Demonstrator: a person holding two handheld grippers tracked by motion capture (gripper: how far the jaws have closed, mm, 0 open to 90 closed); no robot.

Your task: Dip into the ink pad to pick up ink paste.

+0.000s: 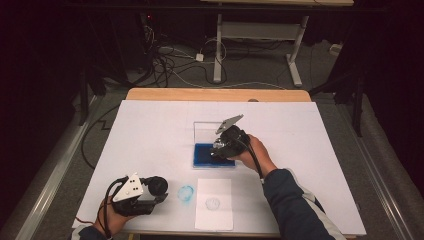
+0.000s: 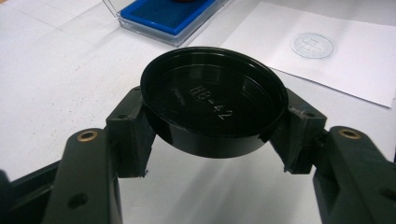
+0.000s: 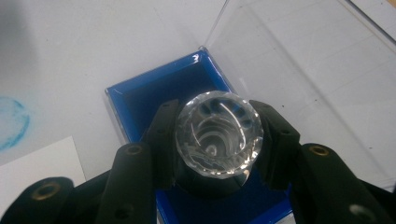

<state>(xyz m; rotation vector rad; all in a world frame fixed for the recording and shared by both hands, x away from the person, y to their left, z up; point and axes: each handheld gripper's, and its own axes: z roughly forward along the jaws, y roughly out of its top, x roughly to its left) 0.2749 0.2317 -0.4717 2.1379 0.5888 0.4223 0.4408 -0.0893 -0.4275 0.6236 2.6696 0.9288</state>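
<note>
A dark blue sleeve point(image 1: 295, 207) with white trim; both black grippers carry brass-ringed screw holes, grey three-cornered plates point(image 1: 128, 188) and trailing black cables point(image 1: 254, 157).

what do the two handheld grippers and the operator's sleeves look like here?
Both the left gripper and the right gripper are black, two-jawed, with brass-coloured rivets at the jaw links. Each carries a grey three-cornered plate on top and trails a black cable. The person wears a dark blue sleeve with a pale stripe on the right arm.

Blue ink pad point(image 1: 207, 155), black cap point(image 2: 214, 100)
</note>
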